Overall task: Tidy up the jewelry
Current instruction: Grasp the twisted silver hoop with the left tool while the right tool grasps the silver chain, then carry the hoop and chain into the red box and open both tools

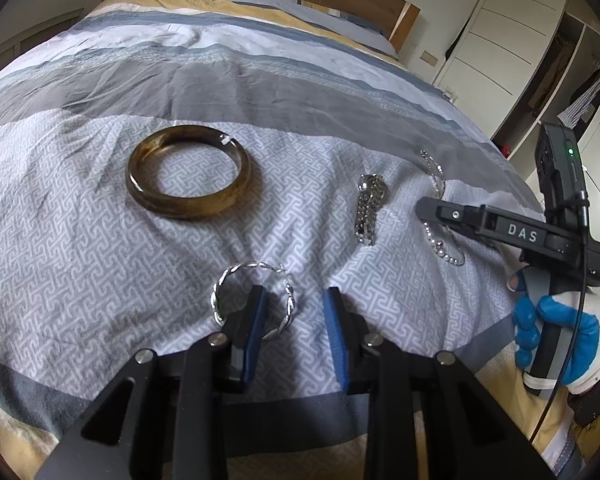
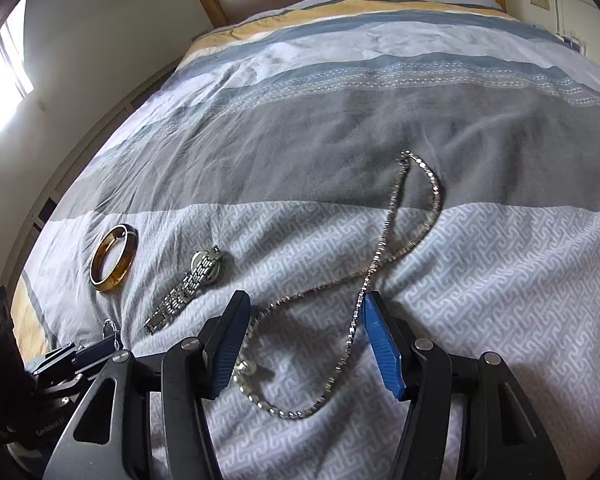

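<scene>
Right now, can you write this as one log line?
left gripper: open over twisted ring | right gripper: open over chain | bangle, watch: on bed

"DAS" on right tool (image 1: 424, 210)

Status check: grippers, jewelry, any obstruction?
Left gripper open astride twisted silver ring. Right gripper open over chain necklace. Nothing blocking.

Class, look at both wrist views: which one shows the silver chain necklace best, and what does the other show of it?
The right wrist view: the silver chain necklace lies looped and almost entirely visible on the bedspread. In the left wrist view the right gripper crosses it, so only parts show.
</scene>
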`<state>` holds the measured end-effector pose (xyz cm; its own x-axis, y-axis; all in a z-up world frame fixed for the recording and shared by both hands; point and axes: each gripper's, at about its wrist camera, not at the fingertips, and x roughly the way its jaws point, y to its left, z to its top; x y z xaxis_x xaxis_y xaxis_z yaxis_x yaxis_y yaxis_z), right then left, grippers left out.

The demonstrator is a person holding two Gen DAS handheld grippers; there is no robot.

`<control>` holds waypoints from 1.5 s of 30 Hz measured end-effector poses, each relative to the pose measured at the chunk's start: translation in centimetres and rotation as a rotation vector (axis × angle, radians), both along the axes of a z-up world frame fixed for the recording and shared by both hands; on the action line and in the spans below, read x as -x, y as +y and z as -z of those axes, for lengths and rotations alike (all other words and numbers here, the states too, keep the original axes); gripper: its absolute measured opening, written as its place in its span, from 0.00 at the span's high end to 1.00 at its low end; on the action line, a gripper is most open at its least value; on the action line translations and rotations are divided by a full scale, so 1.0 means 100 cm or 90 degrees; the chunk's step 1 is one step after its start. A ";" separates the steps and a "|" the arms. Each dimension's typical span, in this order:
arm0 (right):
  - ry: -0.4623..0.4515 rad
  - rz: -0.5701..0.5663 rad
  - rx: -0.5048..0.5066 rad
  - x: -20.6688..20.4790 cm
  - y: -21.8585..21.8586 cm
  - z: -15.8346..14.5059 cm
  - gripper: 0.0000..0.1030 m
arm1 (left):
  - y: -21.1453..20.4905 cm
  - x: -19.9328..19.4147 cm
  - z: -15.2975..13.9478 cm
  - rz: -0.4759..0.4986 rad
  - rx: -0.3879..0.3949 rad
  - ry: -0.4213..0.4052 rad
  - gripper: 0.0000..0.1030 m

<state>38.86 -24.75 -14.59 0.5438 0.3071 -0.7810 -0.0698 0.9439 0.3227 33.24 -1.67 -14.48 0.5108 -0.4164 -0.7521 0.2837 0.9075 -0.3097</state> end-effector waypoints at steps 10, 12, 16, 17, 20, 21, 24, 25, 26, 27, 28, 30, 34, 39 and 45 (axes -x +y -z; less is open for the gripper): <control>-0.005 -0.047 -0.013 0.004 0.018 0.007 0.95 | -0.006 -0.002 0.000 -0.006 -0.006 -0.001 0.95; -0.002 -0.062 -0.032 0.012 0.022 0.007 0.96 | -0.009 0.000 -0.003 -0.009 -0.012 -0.007 0.96; -0.013 -0.084 -0.043 0.033 0.033 -0.002 0.97 | -0.005 0.006 -0.010 -0.024 0.013 -0.005 0.96; -0.016 -0.087 -0.047 0.037 0.035 -0.004 0.97 | -0.003 0.009 -0.012 -0.026 0.025 -0.002 0.96; -0.027 -0.100 -0.062 0.055 0.039 -0.016 0.97 | -0.003 0.021 -0.020 -0.023 0.035 -0.002 0.96; -0.031 -0.102 -0.068 0.061 0.040 -0.020 0.97 | -0.003 0.026 -0.022 -0.022 0.038 -0.003 0.96; -0.045 -0.102 -0.094 0.081 0.040 -0.039 0.97 | -0.001 0.040 -0.033 -0.024 0.048 -0.006 0.96; -0.050 -0.101 -0.100 0.088 0.040 -0.046 0.97 | 0.000 0.045 -0.037 -0.026 0.053 -0.007 0.96; -0.056 -0.099 -0.104 0.095 0.039 -0.052 0.97 | 0.001 0.051 -0.043 -0.029 0.059 -0.010 0.96; -0.060 -0.098 -0.109 0.098 0.038 -0.058 0.97 | 0.002 0.056 -0.048 -0.030 0.062 -0.013 0.96; -0.066 -0.094 -0.117 0.106 0.037 -0.067 0.97 | 0.003 0.062 -0.055 -0.031 0.065 -0.018 0.96; -0.080 -0.090 -0.123 0.119 0.034 -0.082 0.97 | 0.005 0.074 -0.067 -0.030 0.070 -0.027 0.96; -0.108 -0.081 -0.130 0.144 0.031 -0.115 0.97 | 0.010 0.101 -0.095 -0.026 0.075 -0.051 0.96; -0.150 -0.068 -0.127 0.183 0.024 -0.154 0.97 | 0.010 0.135 -0.130 -0.021 0.078 -0.081 0.96; -0.197 -0.043 -0.116 0.236 0.006 -0.195 0.97 | -0.004 0.173 -0.166 -0.001 0.089 -0.114 0.96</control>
<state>15.29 -24.17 4.88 0.7192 0.4701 -0.5116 -0.2511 0.8624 0.4396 15.98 -2.06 2.16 0.6318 -0.5097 -0.5840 0.3445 0.8595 -0.3775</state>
